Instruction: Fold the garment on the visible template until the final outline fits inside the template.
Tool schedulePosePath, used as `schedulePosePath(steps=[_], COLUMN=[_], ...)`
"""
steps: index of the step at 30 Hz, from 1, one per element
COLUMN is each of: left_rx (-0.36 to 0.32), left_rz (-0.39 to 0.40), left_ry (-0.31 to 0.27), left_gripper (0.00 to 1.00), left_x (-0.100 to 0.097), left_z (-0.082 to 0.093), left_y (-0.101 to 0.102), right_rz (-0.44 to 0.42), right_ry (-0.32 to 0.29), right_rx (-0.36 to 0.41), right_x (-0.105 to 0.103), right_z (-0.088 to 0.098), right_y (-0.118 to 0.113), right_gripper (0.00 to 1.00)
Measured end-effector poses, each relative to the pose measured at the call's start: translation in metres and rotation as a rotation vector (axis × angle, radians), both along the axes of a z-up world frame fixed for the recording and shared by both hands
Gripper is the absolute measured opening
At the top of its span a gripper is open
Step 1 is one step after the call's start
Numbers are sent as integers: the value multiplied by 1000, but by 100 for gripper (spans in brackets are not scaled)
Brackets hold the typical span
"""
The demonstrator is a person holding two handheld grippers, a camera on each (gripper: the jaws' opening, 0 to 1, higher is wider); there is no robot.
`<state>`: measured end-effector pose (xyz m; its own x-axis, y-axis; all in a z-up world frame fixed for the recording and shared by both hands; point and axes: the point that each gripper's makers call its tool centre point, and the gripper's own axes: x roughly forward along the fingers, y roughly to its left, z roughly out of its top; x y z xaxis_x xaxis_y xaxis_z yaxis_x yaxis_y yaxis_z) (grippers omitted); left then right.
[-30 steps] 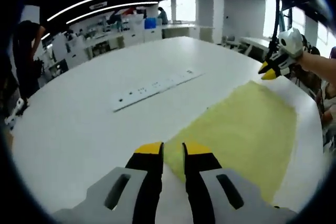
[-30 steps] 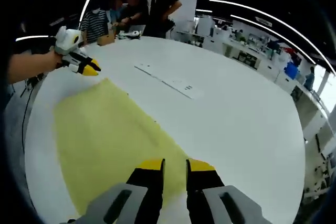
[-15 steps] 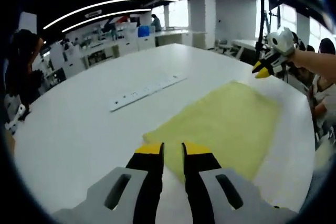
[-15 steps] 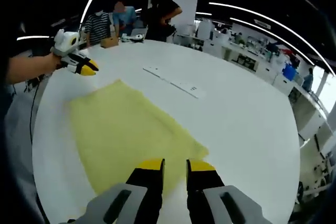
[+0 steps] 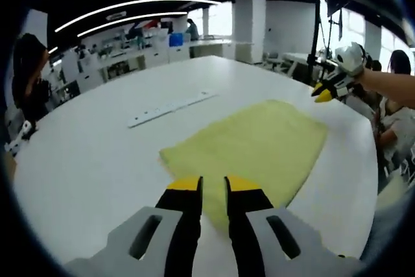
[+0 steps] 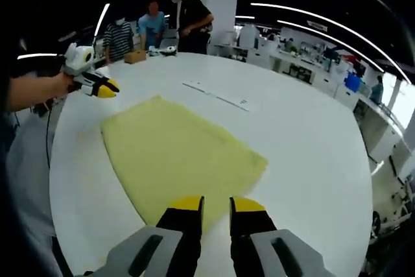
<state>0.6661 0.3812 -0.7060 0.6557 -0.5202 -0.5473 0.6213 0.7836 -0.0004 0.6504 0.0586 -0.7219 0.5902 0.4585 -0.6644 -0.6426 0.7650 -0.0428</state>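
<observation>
A long white strip (image 5: 170,109) lies flat on the round white table (image 5: 84,160); people (image 6: 152,25) stand beyond (by a cardboard box (image 6: 135,57)).

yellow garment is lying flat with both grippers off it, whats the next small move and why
Probably lower the left gripper to the near edge of the yellow garment and pinch it. The cloth lies spread flat on the white table, nothing is held, and the right gripper also hovers with a narrow gap between its fingers.
</observation>
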Motion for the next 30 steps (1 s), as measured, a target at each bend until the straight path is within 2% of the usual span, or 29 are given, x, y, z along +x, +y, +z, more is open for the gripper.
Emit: schedulePosePath(steps=[7,13,24,30], left_rx=[-4,-2,-9,-3], left_rz=[0,1,10,34], left_ry=[9,11,52,71], left_gripper=[11,11,10,10], left_x=[-16,-19,-40,-49], left_z=[-1,-4,-27,-40], left_y=[-3,-3,-5,1], right_rz=[-13,-13,-21,-16], right_ry=[17,27,69,94], right_rx=[15,29,56,55], right_x=[-13,-25,-49,-57], right_z=[-9,-13,-36,-49], right_y=[-7,-5,1,4], right_gripper=[11,10,10,10])
